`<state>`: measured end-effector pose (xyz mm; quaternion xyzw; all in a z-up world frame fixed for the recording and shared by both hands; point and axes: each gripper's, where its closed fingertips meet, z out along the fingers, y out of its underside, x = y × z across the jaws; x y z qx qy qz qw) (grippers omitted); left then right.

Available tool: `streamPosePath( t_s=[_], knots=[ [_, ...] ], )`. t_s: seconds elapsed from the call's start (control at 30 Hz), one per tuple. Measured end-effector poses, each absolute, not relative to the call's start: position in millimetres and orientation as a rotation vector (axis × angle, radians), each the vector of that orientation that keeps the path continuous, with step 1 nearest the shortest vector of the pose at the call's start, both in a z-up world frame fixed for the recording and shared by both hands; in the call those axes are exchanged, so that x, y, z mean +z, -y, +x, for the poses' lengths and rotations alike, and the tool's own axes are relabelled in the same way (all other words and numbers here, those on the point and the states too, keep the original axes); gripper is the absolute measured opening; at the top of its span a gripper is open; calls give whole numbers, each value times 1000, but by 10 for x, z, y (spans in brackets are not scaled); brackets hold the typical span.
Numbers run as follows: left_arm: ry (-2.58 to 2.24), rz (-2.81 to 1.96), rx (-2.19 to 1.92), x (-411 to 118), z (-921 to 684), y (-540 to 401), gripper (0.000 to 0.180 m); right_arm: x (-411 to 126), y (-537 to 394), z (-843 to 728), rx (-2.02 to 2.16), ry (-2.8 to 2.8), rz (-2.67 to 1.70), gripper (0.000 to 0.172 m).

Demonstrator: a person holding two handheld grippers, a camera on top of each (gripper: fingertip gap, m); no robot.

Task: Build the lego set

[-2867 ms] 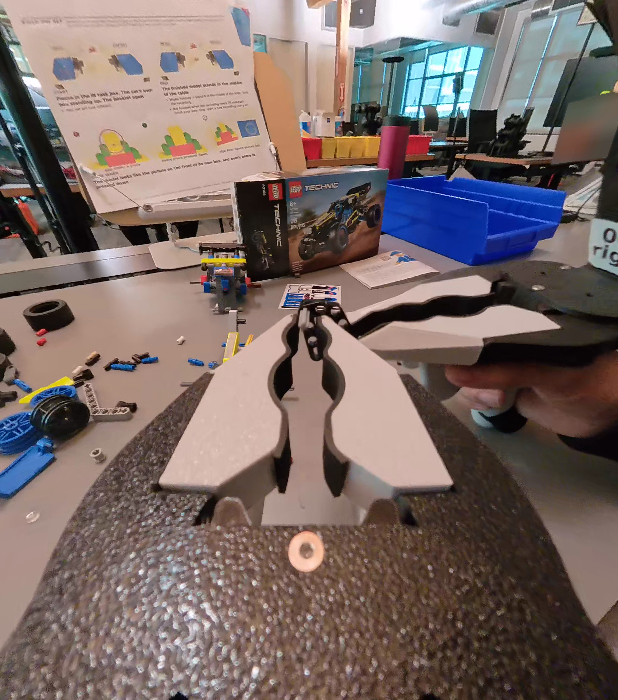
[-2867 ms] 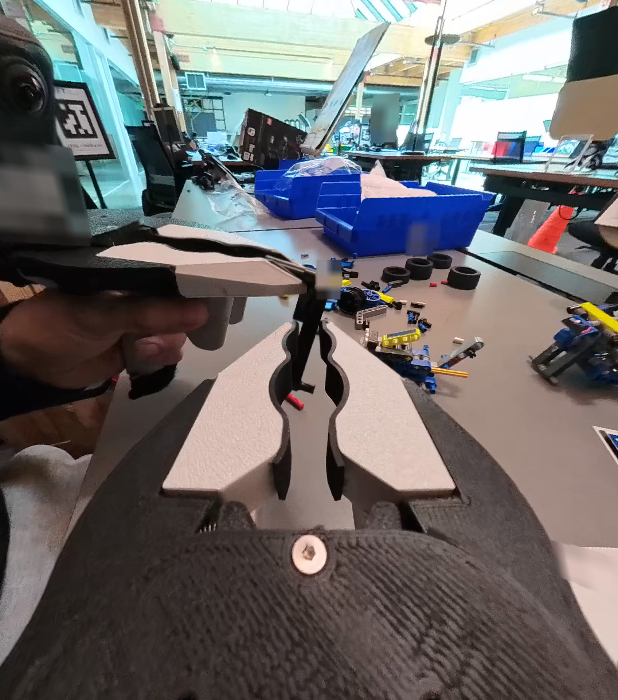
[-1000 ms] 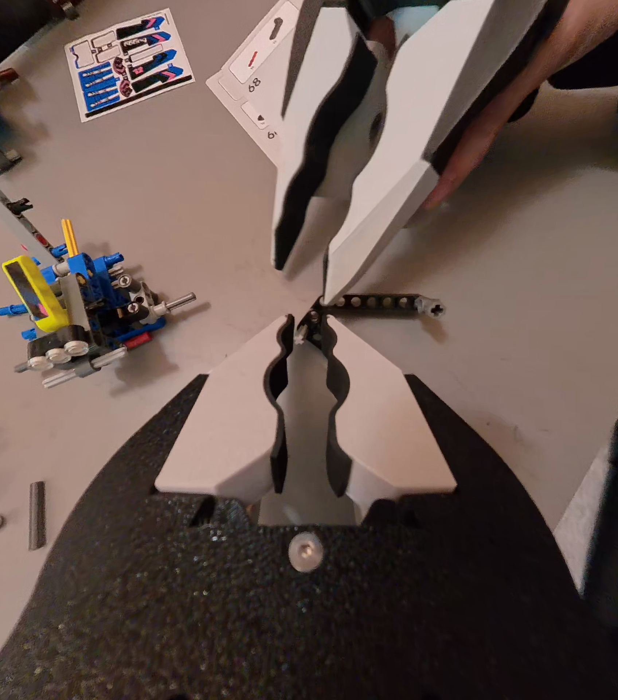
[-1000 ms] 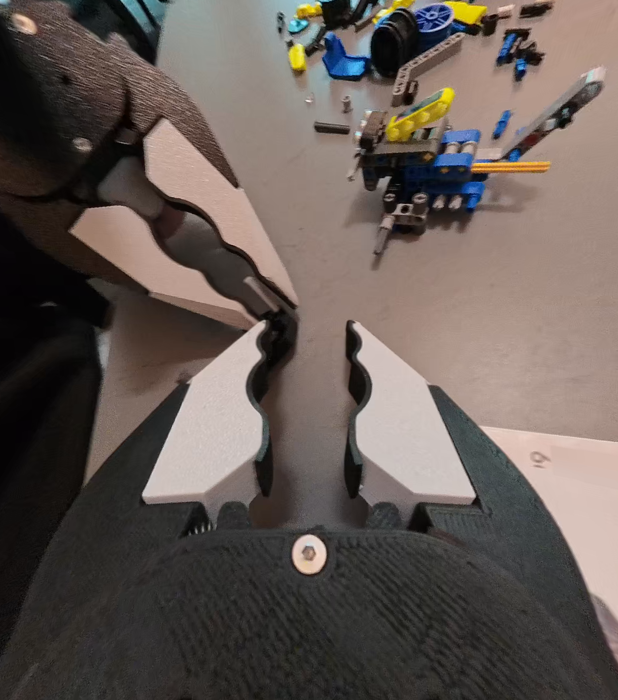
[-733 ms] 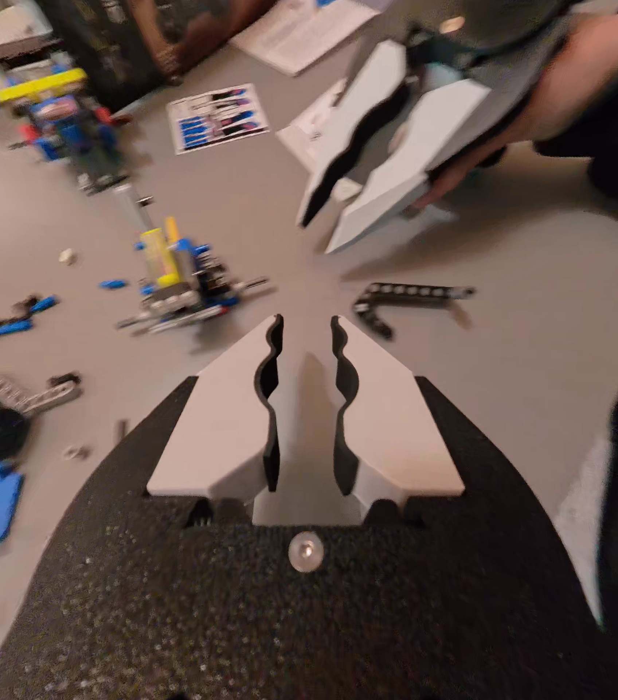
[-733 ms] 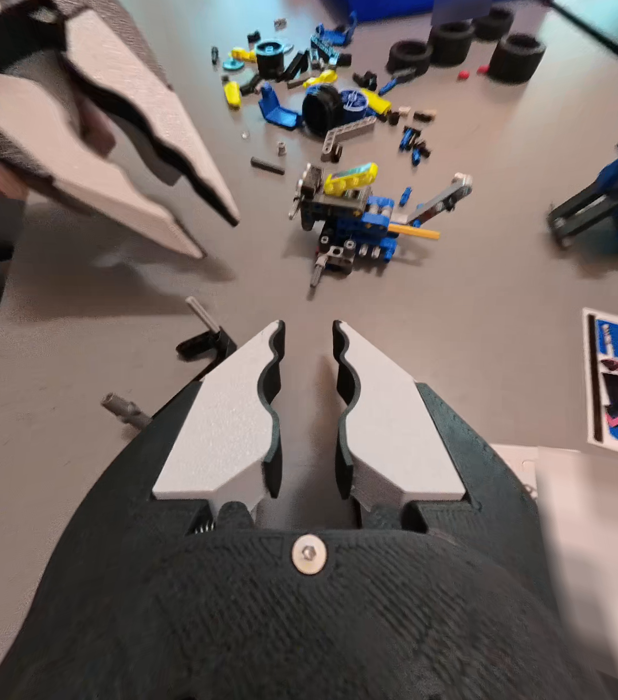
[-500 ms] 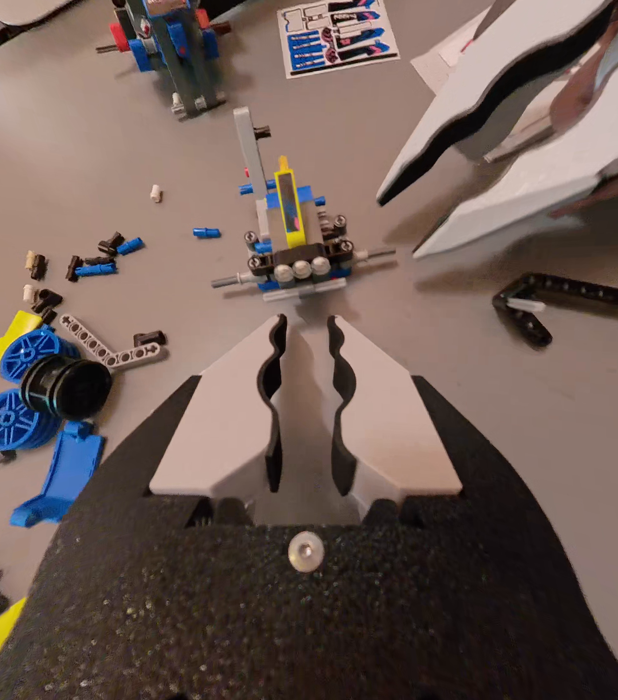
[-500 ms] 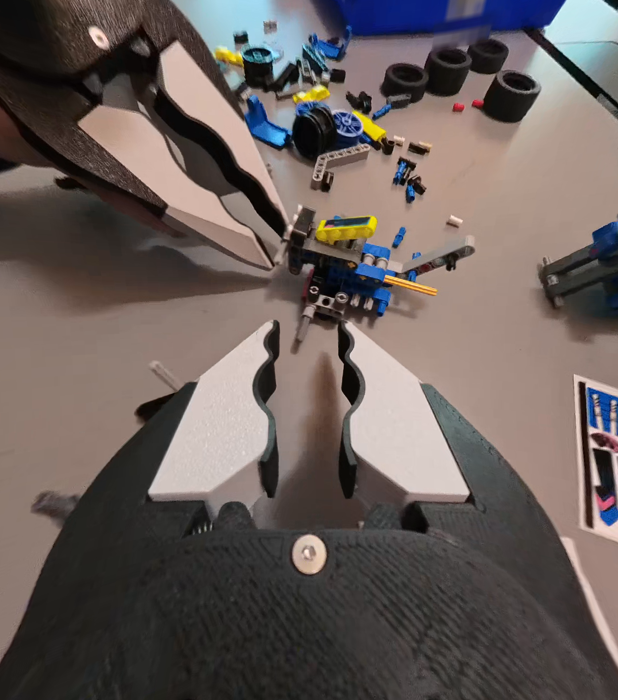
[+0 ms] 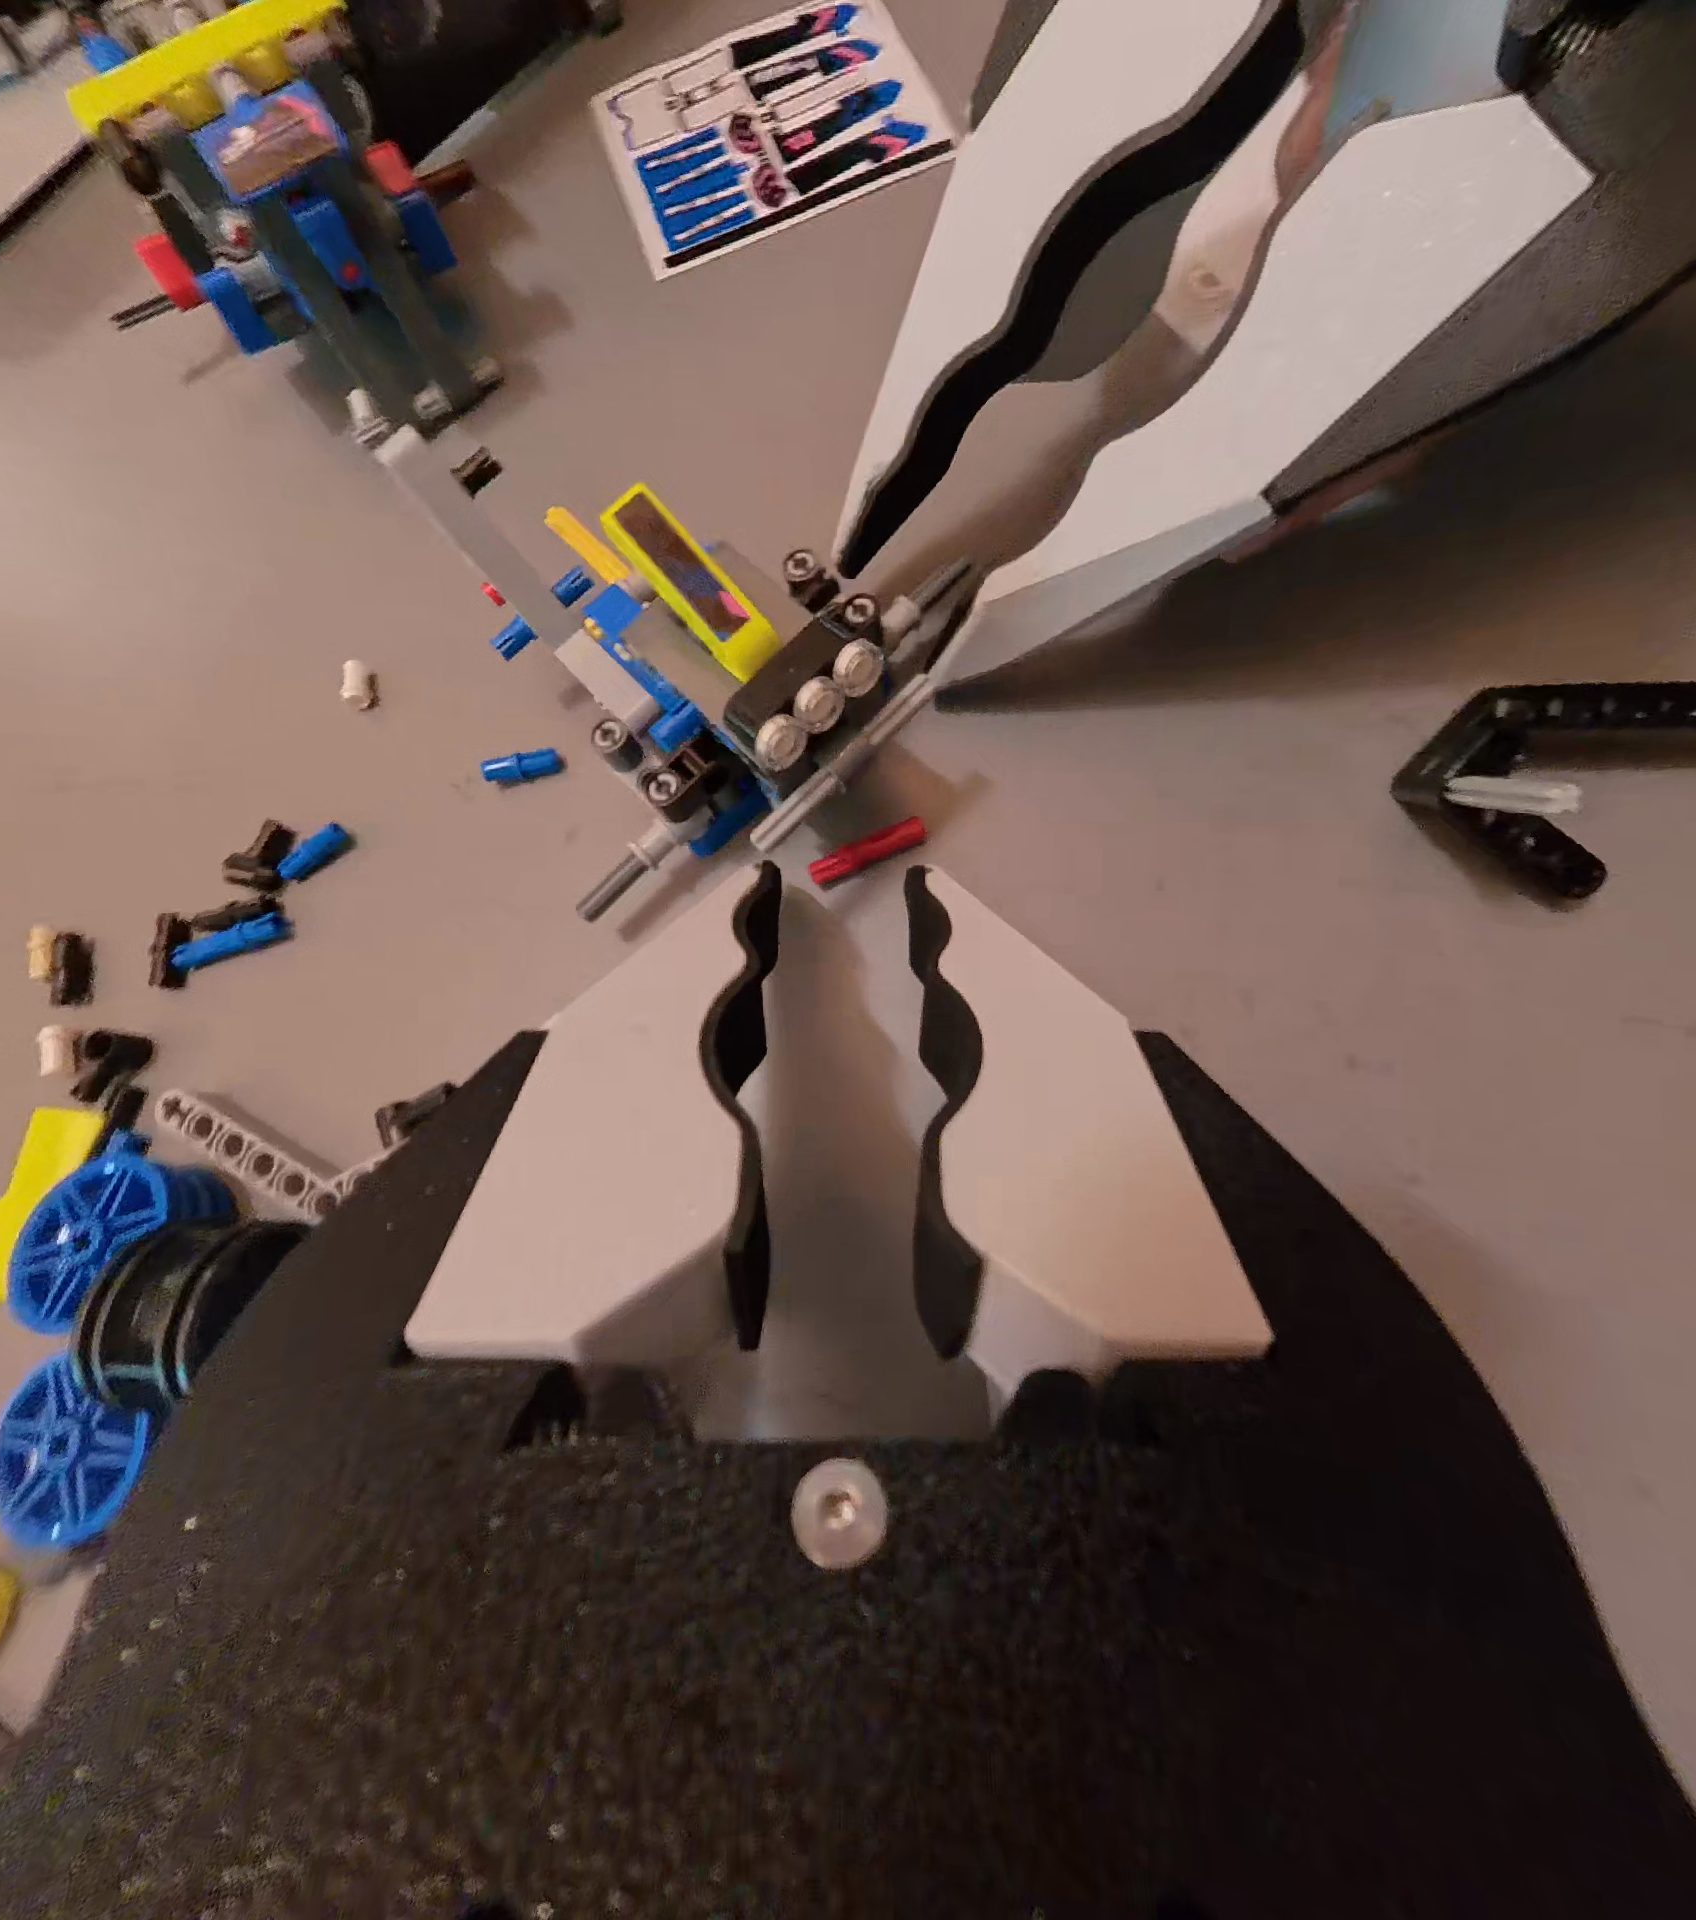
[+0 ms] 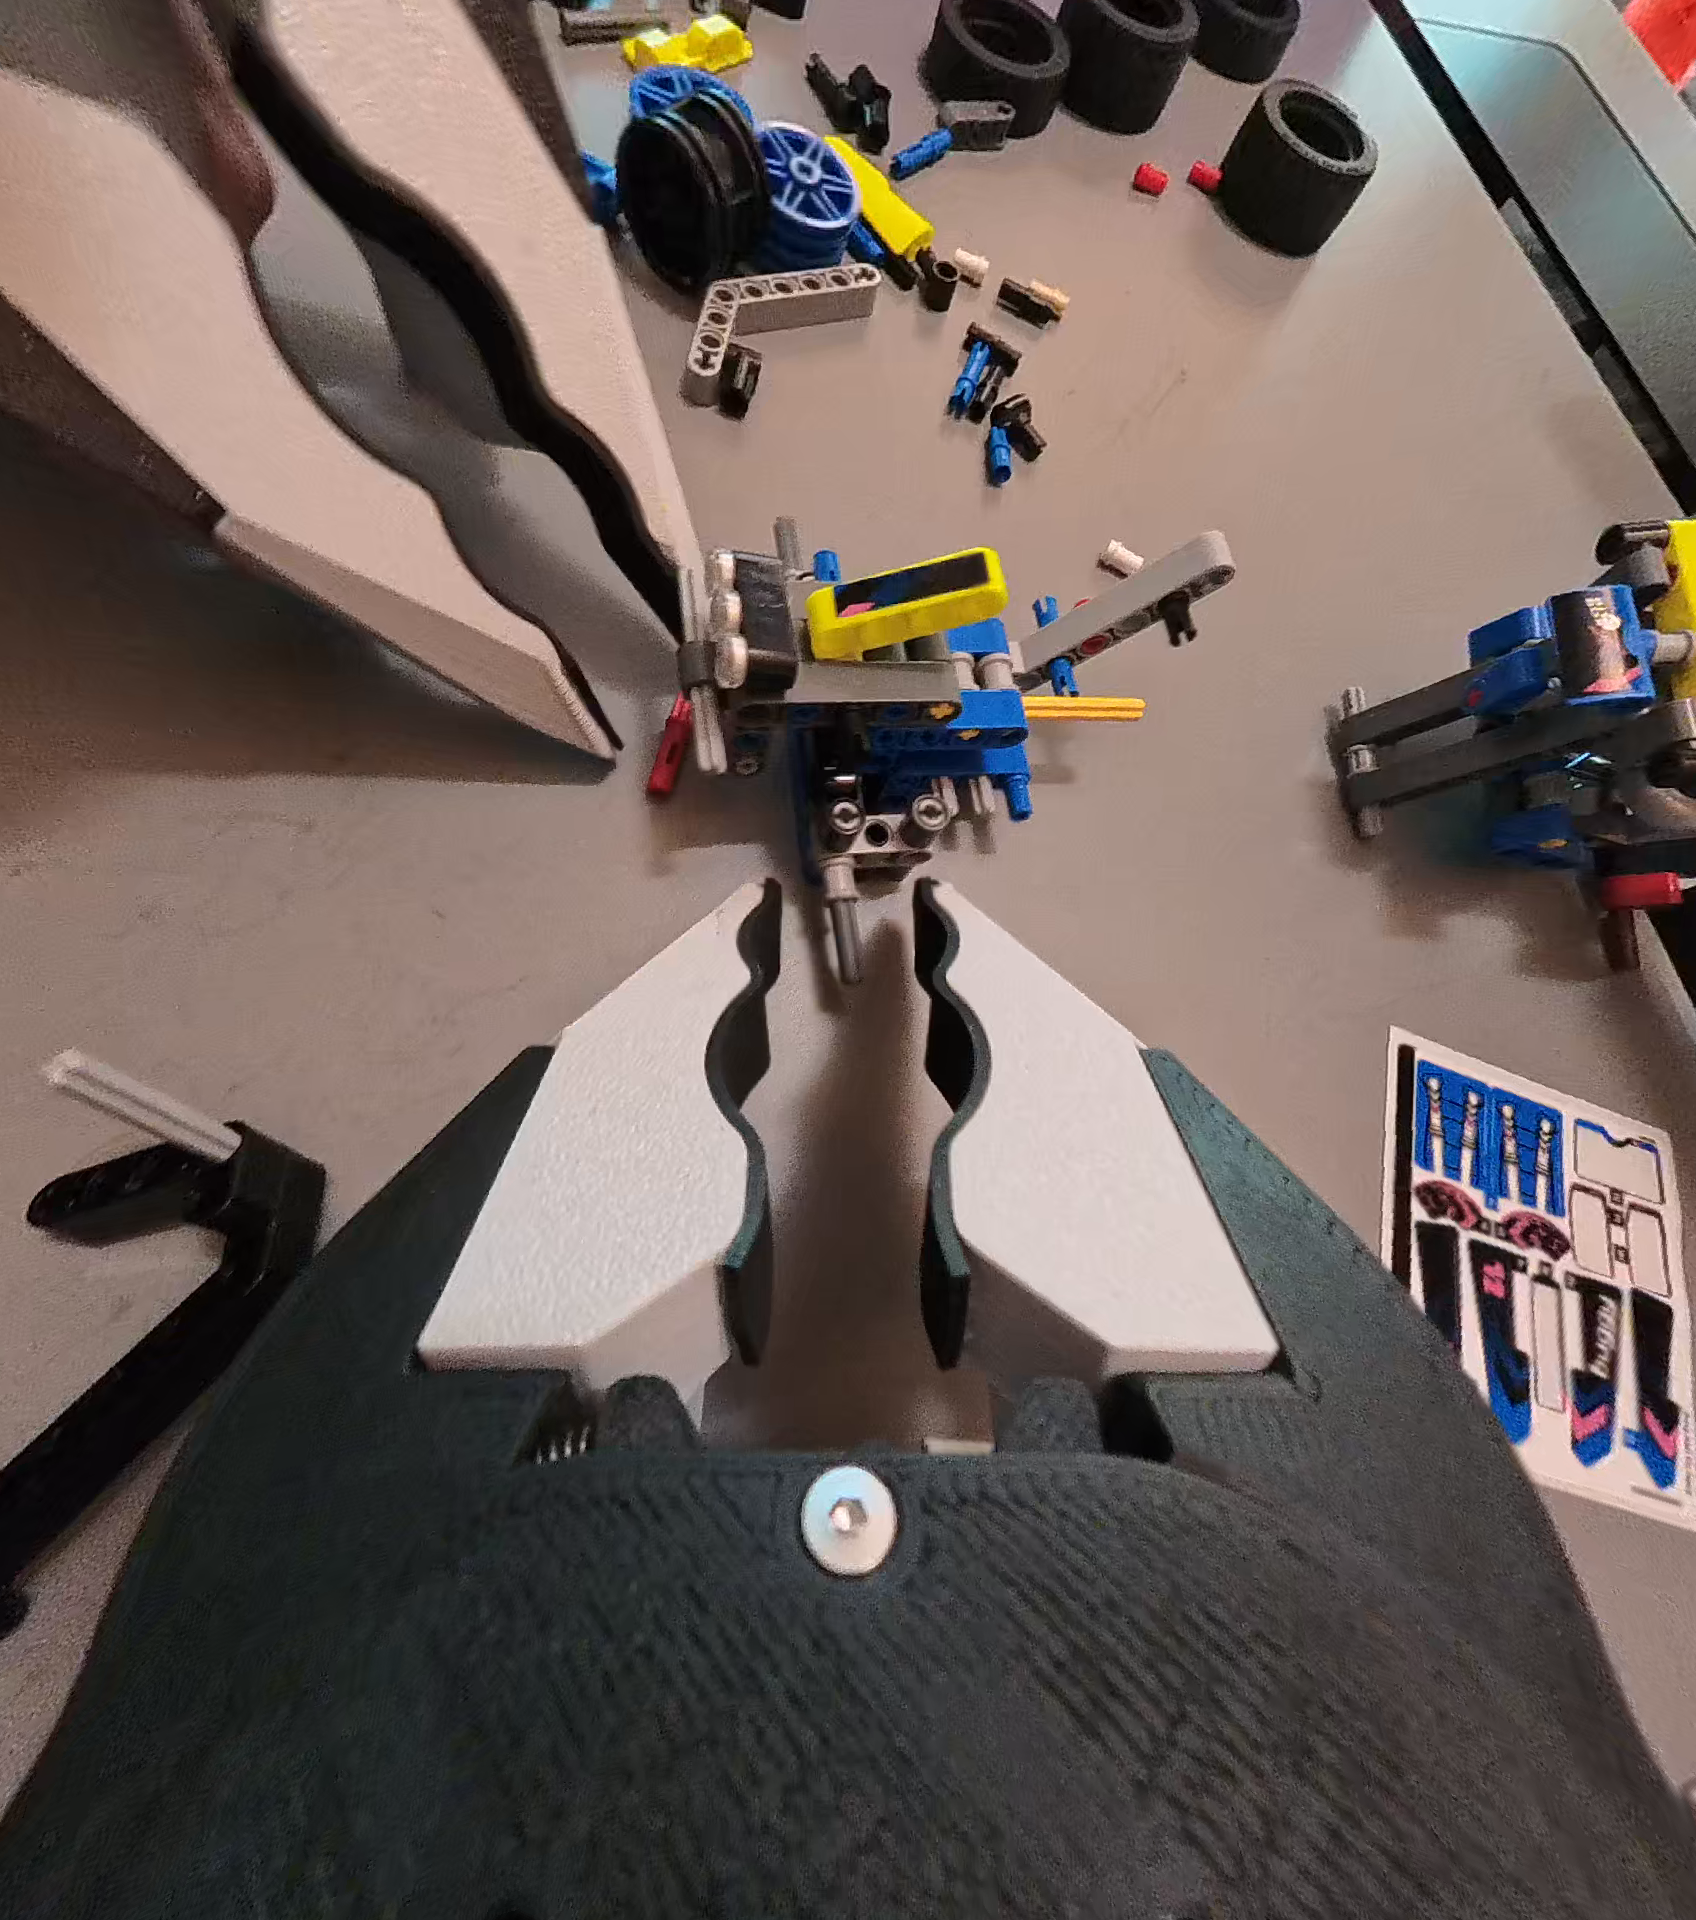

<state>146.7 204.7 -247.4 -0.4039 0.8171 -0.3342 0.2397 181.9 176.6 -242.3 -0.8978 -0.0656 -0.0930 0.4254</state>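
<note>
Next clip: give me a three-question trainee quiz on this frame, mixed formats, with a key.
1. True or false: the left tongs are clamped on the small red plastic pin.
2. What lies between the right tongs' tips? A) grey axle sticking out of the small blue-and-yellow brick assembly B) black rubber tyre C) sticker sheet
3. Fill in: the black L-shaped beam lies on the grey ____.

Key: 1 false; 2 A; 3 table.

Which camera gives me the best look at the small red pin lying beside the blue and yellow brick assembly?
The left wrist view: the small red pin lies whole on the table just ahead of the left gripper. The right wrist view shows it foreshortened against the blue and yellow brick assembly.
</note>
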Motion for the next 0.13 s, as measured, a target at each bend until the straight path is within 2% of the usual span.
streamPosePath(
  t_s=[0.13],
  knots=[
    [-2362,-1098,-1037,-2519,1467,-2006,22,-2360,-1693,1784,-263,184,-2237,21]
  ],
)
